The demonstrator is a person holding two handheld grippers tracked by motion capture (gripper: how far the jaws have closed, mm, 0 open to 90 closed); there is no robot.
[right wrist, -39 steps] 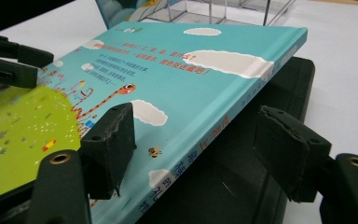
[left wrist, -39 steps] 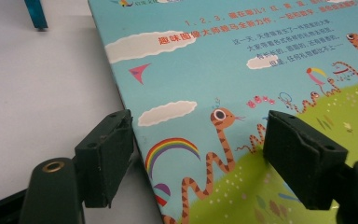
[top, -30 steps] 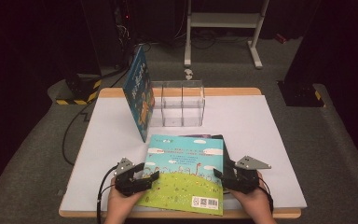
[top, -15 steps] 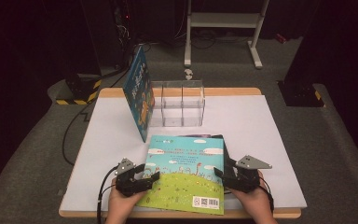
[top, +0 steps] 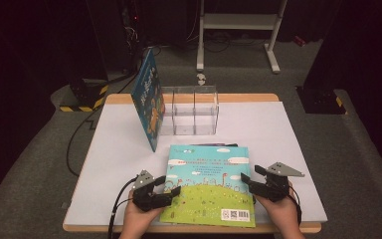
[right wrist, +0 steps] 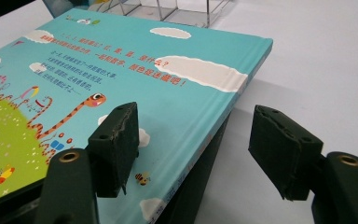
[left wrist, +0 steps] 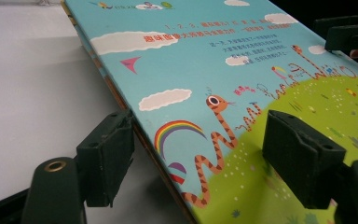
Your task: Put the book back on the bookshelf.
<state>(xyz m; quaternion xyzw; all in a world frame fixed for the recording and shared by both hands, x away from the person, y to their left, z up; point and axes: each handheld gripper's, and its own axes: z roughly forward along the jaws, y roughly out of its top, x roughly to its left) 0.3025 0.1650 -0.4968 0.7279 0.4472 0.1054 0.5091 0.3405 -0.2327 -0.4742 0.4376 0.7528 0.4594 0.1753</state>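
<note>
A: Dark room, grey carpet, and a white-topped table (top: pixel 288 134) with a pale wooden edge. Where do the grippers stand?

B: The left gripper (top: pixel 165 191) sits at the near left edge of the flat picture book with the sky-blue and green cover (top: pixel 209 184). In the left gripper view its jaws stand apart, 1 on the table side of the book's edge, 1 above the cover (left wrist: pixel 242 93), and neither pad presses on it. The right gripper (top: pixel 251 180) is at the book's opposite edge; in the right gripper view its jaws also stand apart and straddle that edge (right wrist: pixel 182 107), with no squeeze yet.

A: And beyond them?

B: Farther off from both grippers stands a clear plastic organiser with 2 rows of compartments (top: pixel 193 113). A 2nd blue picture book (top: pixel 148 102) stands upright and tilted against the organiser's left side.

A: So how far along is it?

B: I judge 1 book already stood at the organiser. The flat book lies on the table, on something dark beneath it, bracketed but not gripped. Left to do: close on it, lift it, stand it by the organiser.
</note>
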